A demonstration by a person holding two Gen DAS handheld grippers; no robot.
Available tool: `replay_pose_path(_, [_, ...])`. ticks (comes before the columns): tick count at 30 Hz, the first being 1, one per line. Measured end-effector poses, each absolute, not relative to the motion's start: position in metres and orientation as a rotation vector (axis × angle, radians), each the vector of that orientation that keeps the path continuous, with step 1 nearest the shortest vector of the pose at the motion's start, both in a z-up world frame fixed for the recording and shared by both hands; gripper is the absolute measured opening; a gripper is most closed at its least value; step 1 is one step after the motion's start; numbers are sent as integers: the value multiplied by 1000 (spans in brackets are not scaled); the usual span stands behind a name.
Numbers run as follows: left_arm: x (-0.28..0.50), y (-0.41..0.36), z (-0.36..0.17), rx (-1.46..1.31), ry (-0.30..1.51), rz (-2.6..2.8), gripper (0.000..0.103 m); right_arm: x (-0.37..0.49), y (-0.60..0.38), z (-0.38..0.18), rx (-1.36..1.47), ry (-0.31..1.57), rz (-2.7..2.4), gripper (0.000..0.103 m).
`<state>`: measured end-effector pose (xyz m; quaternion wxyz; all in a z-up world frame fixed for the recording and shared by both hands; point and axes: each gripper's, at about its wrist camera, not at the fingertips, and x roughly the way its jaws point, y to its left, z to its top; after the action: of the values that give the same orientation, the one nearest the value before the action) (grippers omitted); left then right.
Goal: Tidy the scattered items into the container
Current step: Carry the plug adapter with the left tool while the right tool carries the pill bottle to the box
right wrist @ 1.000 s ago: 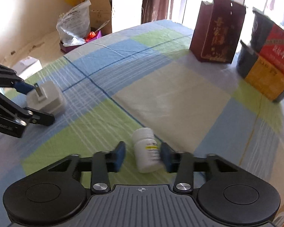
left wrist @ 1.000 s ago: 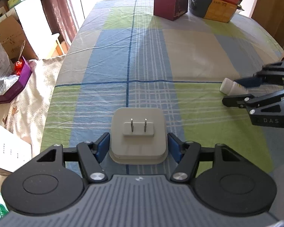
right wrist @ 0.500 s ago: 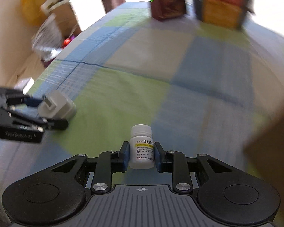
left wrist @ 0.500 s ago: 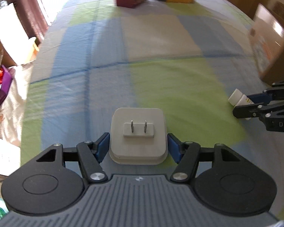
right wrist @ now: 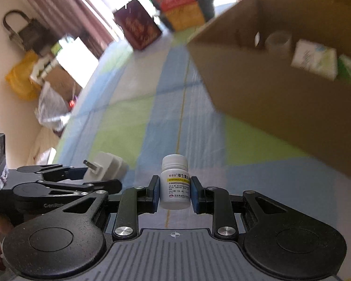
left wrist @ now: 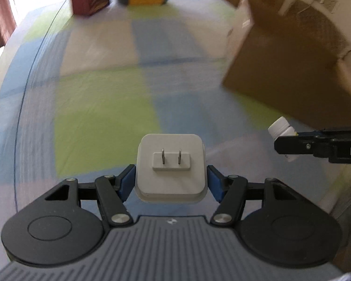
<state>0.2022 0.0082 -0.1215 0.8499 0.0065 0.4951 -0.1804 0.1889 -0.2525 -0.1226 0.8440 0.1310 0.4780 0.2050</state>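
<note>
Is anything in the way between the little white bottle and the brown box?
Nothing visible. The right tongs hold the white bottle above the checked cloth, and only open air lies between it and the cardboard box ahead on the right.

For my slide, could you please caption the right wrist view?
Right gripper carries a white pill bottle toward an open cardboard box; left gripper holds a plug adapter.

Both the left gripper (left wrist: pixel 170 178) and the right gripper (right wrist: pixel 174 194) have black linkage arms, silver screws, blue finger pads (left wrist: pixel 126 182), round black discs and a grey ribbed body behind.
</note>
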Motion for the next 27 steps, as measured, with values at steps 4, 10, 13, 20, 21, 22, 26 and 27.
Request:
replay_pose_path(4, [206, -25, -83, 56, 949, -446, 60, 178, -278, -92, 297, 915, 401, 29])
replay_pose_path(10, [226, -82, -31, 115, 823, -561, 60, 174, -326, -49, 332, 794, 313, 29])
replay_pose_path(13, [244, -113, -13, 133, 790, -608, 60, 182, -351, -34, 335, 762, 251, 29])
replay_pose_path(20, [285, -184, -7, 172, 808, -667, 60, 210, -410, -36, 400, 800, 119, 29])
replay_pose_path(21, [291, -193, -9, 177, 819, -669, 60, 214, -416, -38, 419, 810, 111, 29])
replay_pose_path(22, [298, -202, -12, 187, 832, -666, 60, 217, -422, -41, 437, 820, 102, 29])
replay_pose_path(26, [319, -226, -31, 206, 902, -650, 60, 227, -431, -59, 469, 863, 72, 29])
replay_pose_path(27, [323, -231, -37, 209, 919, -646, 60, 229, -431, -64, 474, 876, 62, 29])
